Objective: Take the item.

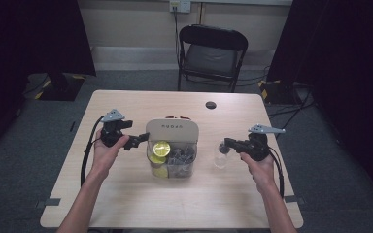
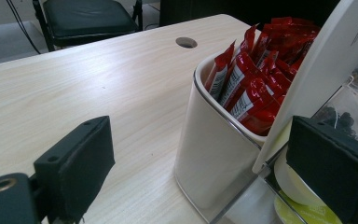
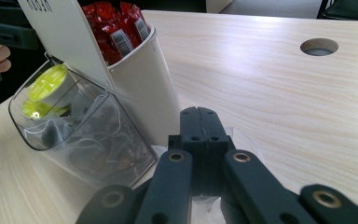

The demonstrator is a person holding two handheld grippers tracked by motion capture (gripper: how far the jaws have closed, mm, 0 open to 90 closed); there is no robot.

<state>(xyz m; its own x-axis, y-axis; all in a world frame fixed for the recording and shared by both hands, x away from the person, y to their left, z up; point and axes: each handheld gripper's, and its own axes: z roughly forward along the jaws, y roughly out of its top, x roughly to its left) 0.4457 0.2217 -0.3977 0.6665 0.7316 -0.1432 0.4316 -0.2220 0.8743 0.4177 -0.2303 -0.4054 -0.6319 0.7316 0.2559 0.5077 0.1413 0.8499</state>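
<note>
Item: clear plastic cup (image 1: 220, 154), pinched at its rim by right hand-held gripper (image 1: 227, 143), for carrying; left hand-held gripper (image 1: 137, 141), spread, straddled the organizer (image 1: 172, 130) lid beside it, steadying.

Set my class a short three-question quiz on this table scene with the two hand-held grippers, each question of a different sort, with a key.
1. True or false: the jaws of the right gripper stand wide open.
2. What fills the white compartment?
A. red sachets
B. teaspoons
C. blue cups
3. Fill the gap: the white hinged lid stands ___ (open or shut).

Key:
1. False. The jaws are shut, apparently on a clear plastic piece.
2. A.
3. Open.
</note>
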